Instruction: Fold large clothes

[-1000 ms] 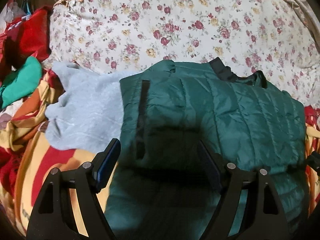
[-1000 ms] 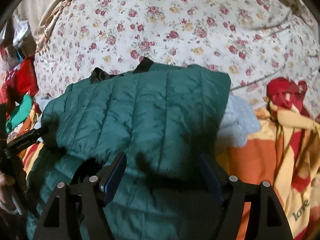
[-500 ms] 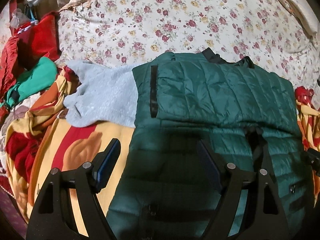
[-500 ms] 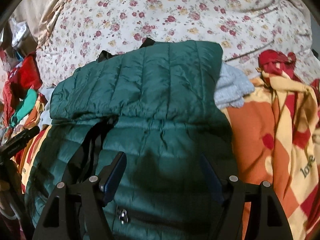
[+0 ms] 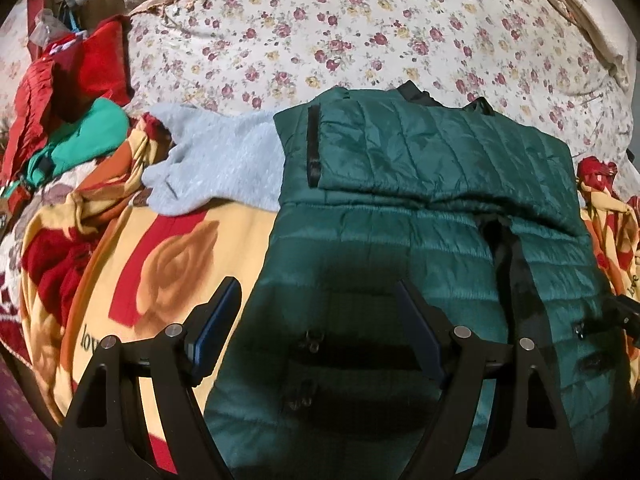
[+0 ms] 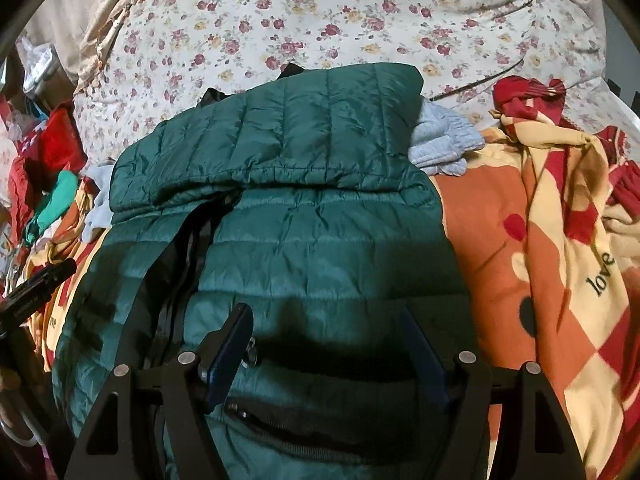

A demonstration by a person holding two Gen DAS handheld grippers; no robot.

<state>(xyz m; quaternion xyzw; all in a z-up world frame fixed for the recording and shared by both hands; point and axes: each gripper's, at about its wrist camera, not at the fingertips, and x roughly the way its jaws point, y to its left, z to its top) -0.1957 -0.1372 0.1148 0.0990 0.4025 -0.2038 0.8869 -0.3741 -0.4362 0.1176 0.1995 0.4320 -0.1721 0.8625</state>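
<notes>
A dark green quilted puffer jacket [image 5: 420, 240] lies on the bed, its far part folded over towards me in a thick flap [image 5: 440, 152]; its black zipper runs down the front. It also shows in the right wrist view [image 6: 312, 232]. My left gripper [image 5: 320, 320] is open and empty above the jacket's near left part. My right gripper [image 6: 326, 340] is open and empty above the near right part, over a pocket zipper [image 6: 296, 420]. The left gripper's tip [image 6: 40, 284] shows at the left edge of the right wrist view.
A grey sweater [image 5: 216, 164] lies under the jacket's far left side. An orange, red and yellow blanket [image 6: 540, 260] covers the near bed, a floral sheet [image 5: 360, 32] the far part. Red and green clothes [image 5: 72, 112] pile at the left.
Both grippers have pulled back towards me and away from the folded flap, open the whole time. More of the jacket's near half and its pockets has come into view.
</notes>
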